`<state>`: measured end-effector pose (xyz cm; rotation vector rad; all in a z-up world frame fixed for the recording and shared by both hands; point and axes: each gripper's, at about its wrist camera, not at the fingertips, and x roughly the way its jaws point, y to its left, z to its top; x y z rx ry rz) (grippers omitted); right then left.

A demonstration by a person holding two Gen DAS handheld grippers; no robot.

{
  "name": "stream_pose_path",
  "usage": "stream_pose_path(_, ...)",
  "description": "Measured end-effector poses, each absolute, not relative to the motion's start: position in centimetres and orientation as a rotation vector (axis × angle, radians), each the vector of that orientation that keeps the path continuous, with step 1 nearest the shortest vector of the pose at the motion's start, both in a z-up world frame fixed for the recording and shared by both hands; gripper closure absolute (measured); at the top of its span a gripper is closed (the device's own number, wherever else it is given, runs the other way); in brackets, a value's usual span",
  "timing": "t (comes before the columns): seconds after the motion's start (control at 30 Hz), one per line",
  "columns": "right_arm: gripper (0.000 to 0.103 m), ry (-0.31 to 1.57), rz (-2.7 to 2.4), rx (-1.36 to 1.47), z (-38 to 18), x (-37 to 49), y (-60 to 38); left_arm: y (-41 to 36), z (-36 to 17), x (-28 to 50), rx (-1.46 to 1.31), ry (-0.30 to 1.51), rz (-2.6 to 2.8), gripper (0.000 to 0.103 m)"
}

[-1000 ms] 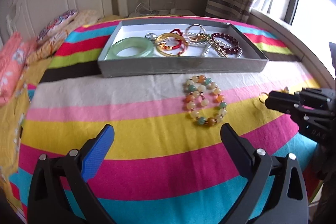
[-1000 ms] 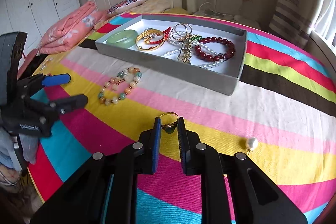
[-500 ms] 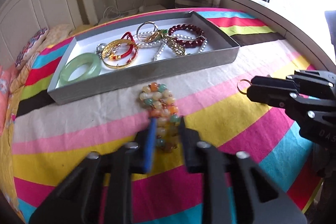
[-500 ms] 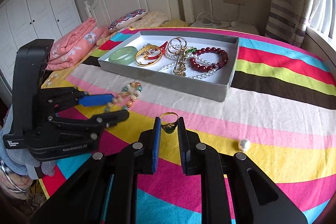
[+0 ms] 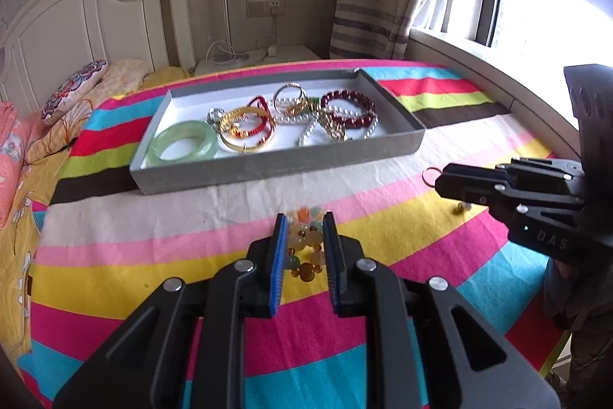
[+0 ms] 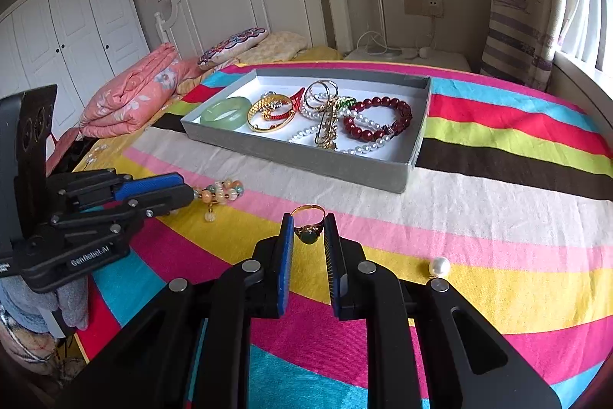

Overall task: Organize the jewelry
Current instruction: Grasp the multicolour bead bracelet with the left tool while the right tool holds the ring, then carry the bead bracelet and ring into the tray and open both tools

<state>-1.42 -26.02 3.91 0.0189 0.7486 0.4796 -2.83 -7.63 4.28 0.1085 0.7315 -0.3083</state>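
My left gripper [image 5: 304, 223] is shut on a multicoloured bead bracelet [image 5: 304, 248] and holds it just above the striped bedspread; it also shows in the right wrist view [image 6: 220, 192], hanging from the left gripper [image 6: 189, 190]. My right gripper [image 6: 309, 223] is shut on a gold ring with a green stone [image 6: 308, 227]; the ring [image 5: 431, 175] pokes out of the right gripper [image 5: 440, 181] in the left wrist view. A grey tray [image 5: 276, 165] holds a jade bangle [image 5: 182, 142], gold bangles, pearls and a dark red bead bracelet [image 5: 350, 110].
A loose pearl earring [image 6: 438, 267] lies on the bedspread right of my right gripper; it also shows in the left wrist view [image 5: 461, 207]. Folded pink quilt [image 6: 130, 94] and pillows lie at the bed's head. A window is at the right.
My left gripper moved forward over the bead bracelet, shut on it and lifted it a little. My right gripper stays shut on the ring and has hardly moved.
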Motion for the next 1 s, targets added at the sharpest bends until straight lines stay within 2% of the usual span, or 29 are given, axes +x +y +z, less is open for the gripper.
stream_pose_path(0.6,0.087,0.702,0.493,-0.032,6.9,-0.8,-24.2,-7.4,8.7,-2.1,0.142,0.633,-0.298,0.085)
stream_pose_path(1.0,0.087,0.730,0.489,-0.039,8.1,5.7,-21.7,-5.5,11.1,5.4,0.133,0.602,-0.226,0.085)
